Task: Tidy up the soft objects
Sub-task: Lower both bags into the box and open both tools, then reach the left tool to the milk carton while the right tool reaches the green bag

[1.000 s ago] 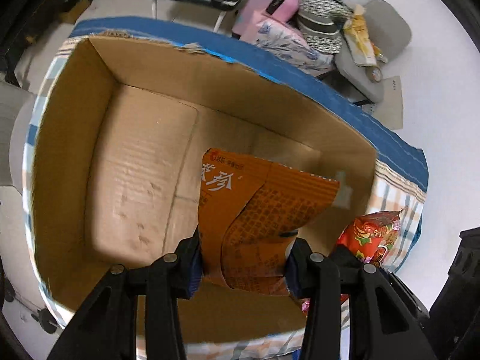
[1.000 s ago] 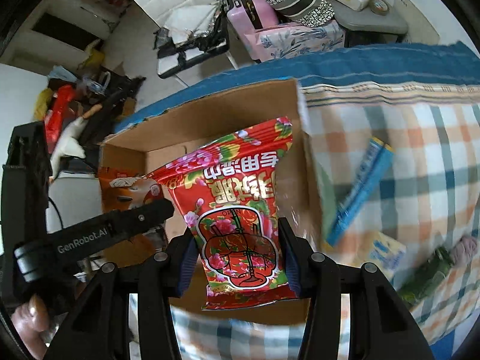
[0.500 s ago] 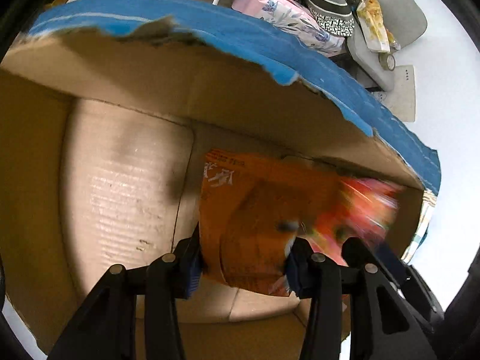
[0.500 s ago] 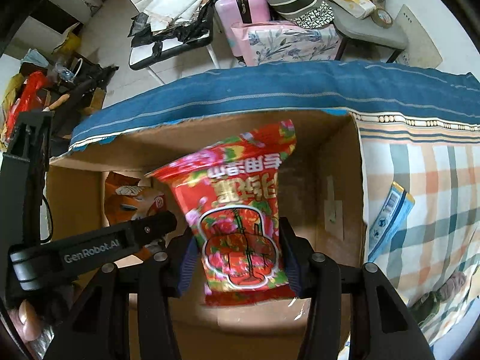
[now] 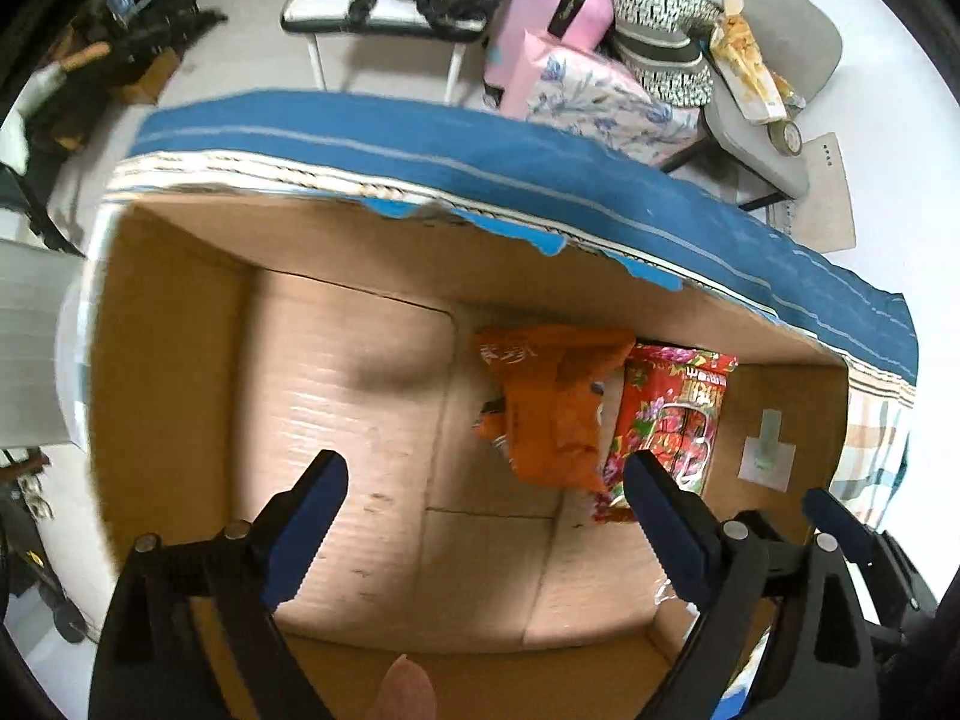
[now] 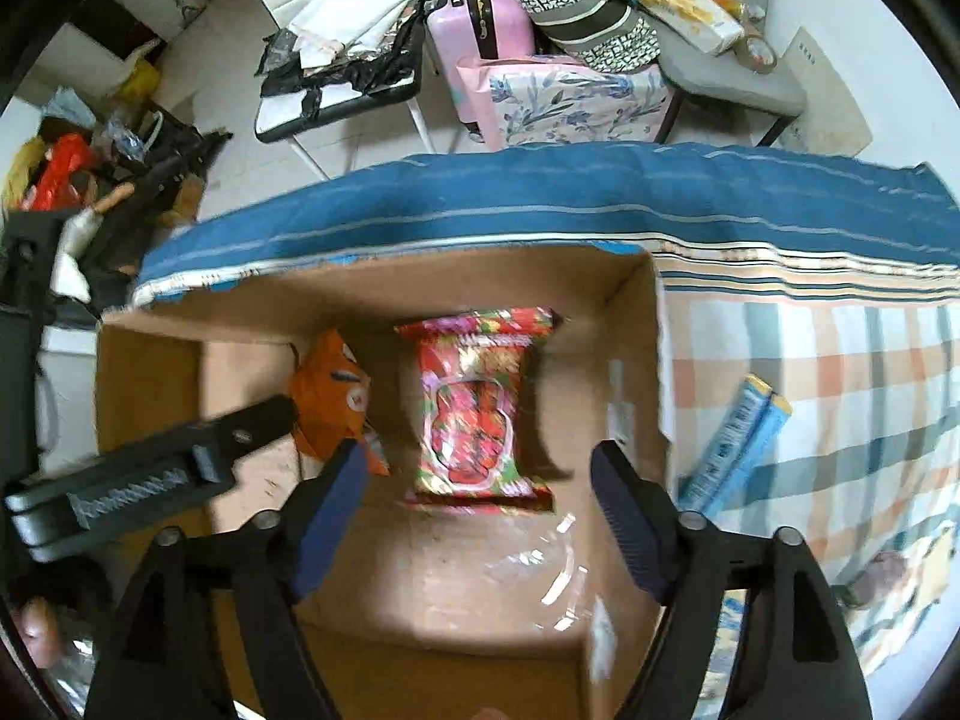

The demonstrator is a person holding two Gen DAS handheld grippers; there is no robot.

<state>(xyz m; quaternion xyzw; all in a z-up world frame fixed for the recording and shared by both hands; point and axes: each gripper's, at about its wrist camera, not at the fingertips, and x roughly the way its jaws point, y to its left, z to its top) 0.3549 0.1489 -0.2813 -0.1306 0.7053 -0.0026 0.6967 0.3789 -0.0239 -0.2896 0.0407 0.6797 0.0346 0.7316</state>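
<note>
An orange snack bag (image 5: 555, 405) and a red flowered snack bag (image 5: 675, 414) lie side by side on the floor of an open cardboard box (image 5: 162, 360). My left gripper (image 5: 483, 480) is open and empty above the box, just in front of the orange bag. In the right wrist view the red bag (image 6: 471, 411) lies in the box (image 6: 636, 324) with the orange bag (image 6: 330, 399) to its left. My right gripper (image 6: 477, 474) is open and empty above the red bag. The left gripper's arm (image 6: 150, 468) crosses the left of that view.
The box stands on a checked cloth with a blue border (image 6: 810, 360). A blue packet (image 6: 735, 444) and other small packets (image 6: 894, 576) lie on the cloth right of the box. Beyond the bed are a pink suitcase (image 6: 480, 18), chairs and bags.
Both grippers opened and let go of their bags: the orange and the red bag now lie in the box. Both grippers have pulled up and back from them.
</note>
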